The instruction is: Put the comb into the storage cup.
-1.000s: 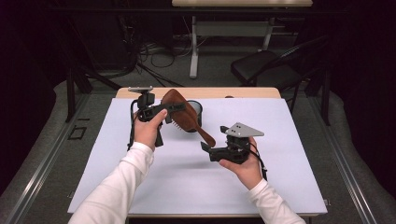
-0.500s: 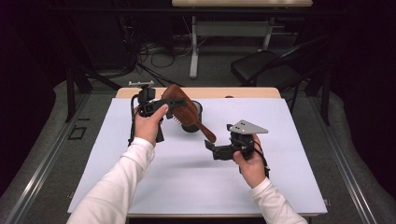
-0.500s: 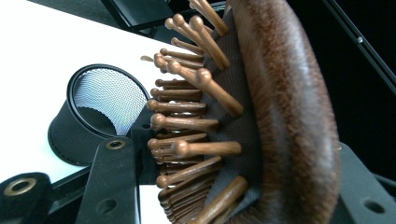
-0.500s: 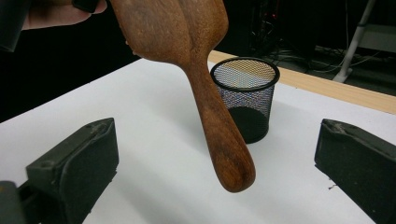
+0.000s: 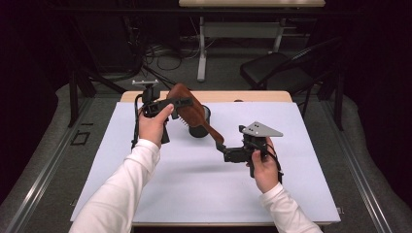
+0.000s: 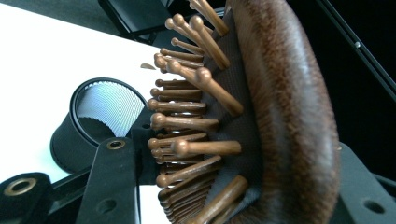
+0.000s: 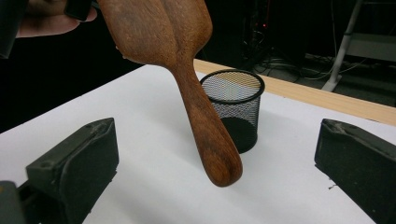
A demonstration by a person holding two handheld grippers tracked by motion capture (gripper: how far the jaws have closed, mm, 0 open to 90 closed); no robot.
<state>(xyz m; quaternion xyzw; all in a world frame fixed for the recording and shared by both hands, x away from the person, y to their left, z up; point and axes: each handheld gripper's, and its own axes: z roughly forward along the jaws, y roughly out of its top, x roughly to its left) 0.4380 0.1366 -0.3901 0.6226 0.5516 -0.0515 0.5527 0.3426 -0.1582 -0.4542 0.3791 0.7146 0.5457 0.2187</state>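
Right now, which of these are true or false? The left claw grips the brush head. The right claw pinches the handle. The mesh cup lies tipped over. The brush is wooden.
1. The left claw grips the hairbrush by its head: true.
2. The right claw pinches the handle: false, its jaws stand wide apart around the handle's end.
3. The mesh cup lies tipped over: false, it stands upright on the white table.
4. The hairbrush is wooden: true.
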